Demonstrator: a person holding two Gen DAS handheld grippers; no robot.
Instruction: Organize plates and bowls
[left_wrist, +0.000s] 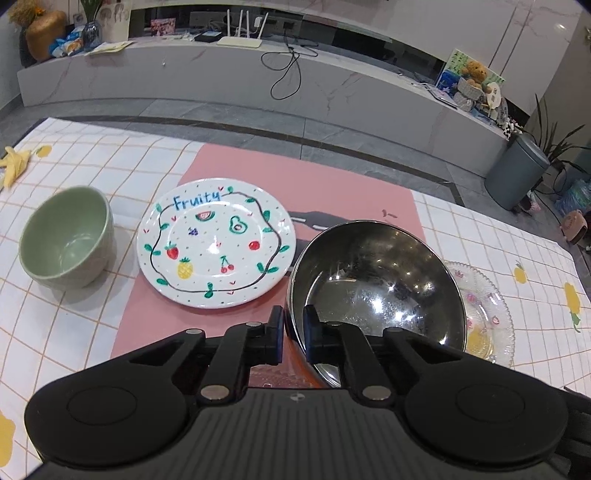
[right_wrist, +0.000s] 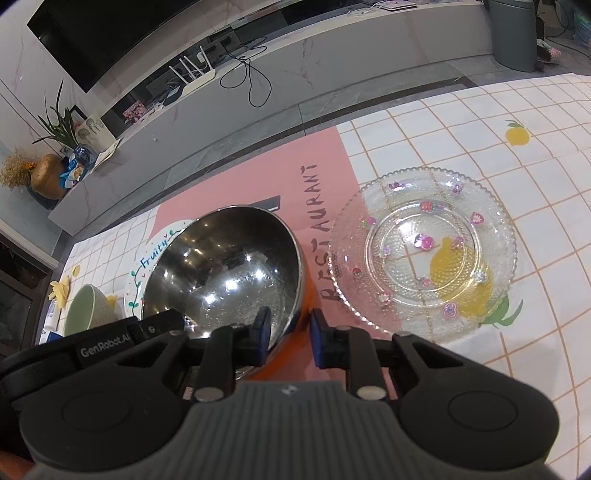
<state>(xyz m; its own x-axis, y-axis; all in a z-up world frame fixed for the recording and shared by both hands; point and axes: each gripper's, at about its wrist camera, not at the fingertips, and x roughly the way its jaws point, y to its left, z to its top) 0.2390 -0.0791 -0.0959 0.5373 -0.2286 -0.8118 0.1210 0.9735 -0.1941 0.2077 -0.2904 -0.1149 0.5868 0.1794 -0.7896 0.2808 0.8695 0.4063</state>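
Note:
A steel bowl (left_wrist: 373, 280) with an orange outside stands tilted on the pink mat (left_wrist: 332, 184). My left gripper (left_wrist: 294, 325) is shut on the bowl's near rim, one pad inside and one outside. My right gripper (right_wrist: 290, 326) clamps the same steel bowl (right_wrist: 229, 266) at its rim further to the right. Left of the bowl lies a white plate (left_wrist: 216, 243) painted with fruit and the word "Fruity". A green bowl (left_wrist: 64, 240) sits upright at the far left. A clear glass plate (right_wrist: 421, 254) with pink flowers lies to the right.
A checked tablecloth (right_wrist: 535, 184) covers the table, and its far edge drops to a grey floor. A banana peel (left_wrist: 14, 162) lies at the far left corner. A low marble bench and a grey bin (left_wrist: 517, 177) stand beyond the table.

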